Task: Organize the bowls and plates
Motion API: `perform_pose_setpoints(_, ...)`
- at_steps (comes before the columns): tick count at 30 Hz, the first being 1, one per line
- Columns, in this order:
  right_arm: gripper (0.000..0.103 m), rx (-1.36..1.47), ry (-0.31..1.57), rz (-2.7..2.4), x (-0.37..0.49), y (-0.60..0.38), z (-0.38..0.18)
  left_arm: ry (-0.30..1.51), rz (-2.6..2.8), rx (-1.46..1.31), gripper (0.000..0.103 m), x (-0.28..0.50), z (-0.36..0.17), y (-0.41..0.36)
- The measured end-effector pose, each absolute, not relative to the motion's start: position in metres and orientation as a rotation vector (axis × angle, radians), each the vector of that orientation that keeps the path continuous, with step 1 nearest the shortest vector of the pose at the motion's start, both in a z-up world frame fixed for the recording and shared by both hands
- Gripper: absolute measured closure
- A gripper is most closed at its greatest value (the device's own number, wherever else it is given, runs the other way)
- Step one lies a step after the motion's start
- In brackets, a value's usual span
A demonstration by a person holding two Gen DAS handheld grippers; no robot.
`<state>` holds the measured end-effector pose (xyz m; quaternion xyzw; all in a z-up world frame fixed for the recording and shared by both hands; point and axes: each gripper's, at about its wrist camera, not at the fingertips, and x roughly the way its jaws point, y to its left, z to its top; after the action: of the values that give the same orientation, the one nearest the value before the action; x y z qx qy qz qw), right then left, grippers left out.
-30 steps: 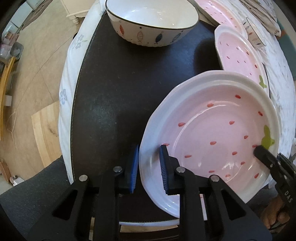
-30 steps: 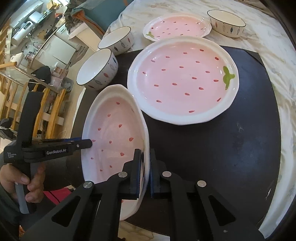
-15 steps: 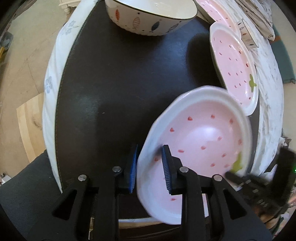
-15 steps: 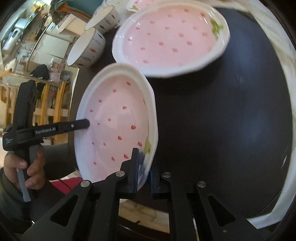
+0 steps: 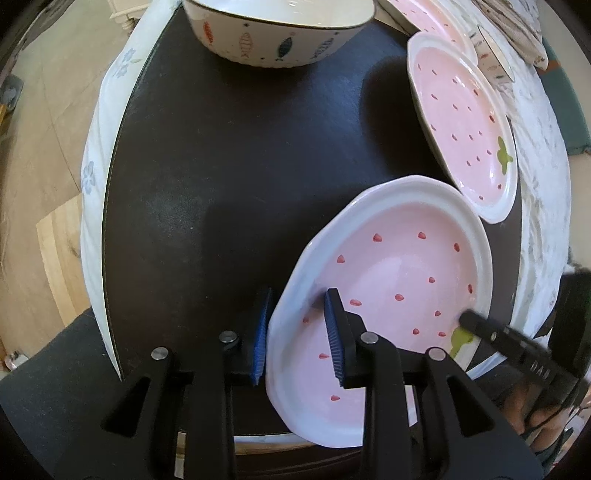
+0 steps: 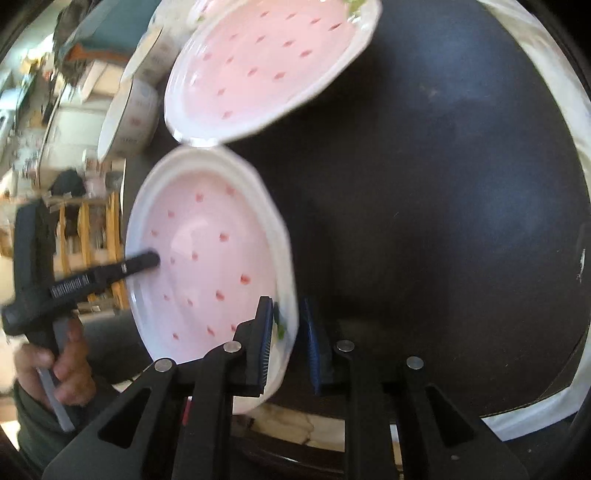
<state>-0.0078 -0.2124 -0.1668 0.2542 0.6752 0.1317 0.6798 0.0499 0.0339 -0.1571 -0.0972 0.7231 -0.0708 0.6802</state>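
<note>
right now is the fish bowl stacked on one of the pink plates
No, the fish bowl stands by itself on the dark mat, apart from both pink plates.

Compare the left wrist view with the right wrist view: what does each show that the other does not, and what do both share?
Only the left wrist view shows the fish-patterned bowl sharply, and the wooden floor.

Only the right wrist view shows the hand holding the left gripper, and wooden chairs behind.

Both show the held strawberry plate, its rim between the pads of each gripper, including the right gripper, whose jaws have just been opening; a second strawberry plate; and the dark mat.
</note>
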Motion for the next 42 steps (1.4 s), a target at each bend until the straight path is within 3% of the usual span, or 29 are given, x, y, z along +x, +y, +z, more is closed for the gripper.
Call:
perform_pose_setpoints(4,0.082,0.531,1.509,0.331,0.008,-0.203,-0.173,1.624,-0.157,-0.197,0.076,0.052,-0.158,0.025)
perform_pose_setpoints(6,0.070,0.491,1.502,0.357,0.008,-0.195,-0.170,1.611,-0.159,-0.158,0.075,0.050,-0.158,0.019)
perform_pose_setpoints(8,0.068,0.441,1.491,0.364,0.006,-0.186,-0.167,1.598,-0.159,-0.126,0.074,0.049,-0.157,0.012)
perform_pose_setpoints(10,0.069,0.415,1.472,0.355,0.004,-0.184,-0.164,1.584,-0.152,-0.123,0.073,0.049,-0.155,0.012)
perform_pose_setpoints(12,0.081,0.367,1.456,0.331,0.003,-0.181,-0.161,1.577,-0.155,-0.130,0.074,0.049,-0.154,0.011)
perform_pose_setpoints(27,0.082,0.406,1.329,0.379,-0.026,-0.192,-0.128,1.405,-0.190,-0.155,0.075,0.043,-0.095,0.000)
perform_pose_setpoints(32,0.082,0.450,1.279,0.342,-0.013,-0.214,-0.108,1.335,-0.209,-0.150,0.080,0.064,-0.072,-0.024)
perform_pose_setpoints(42,0.085,0.521,1.295,0.244,0.042,-0.240,-0.118,1.354,-0.187,-0.222,0.079,0.111,-0.099,-0.037)
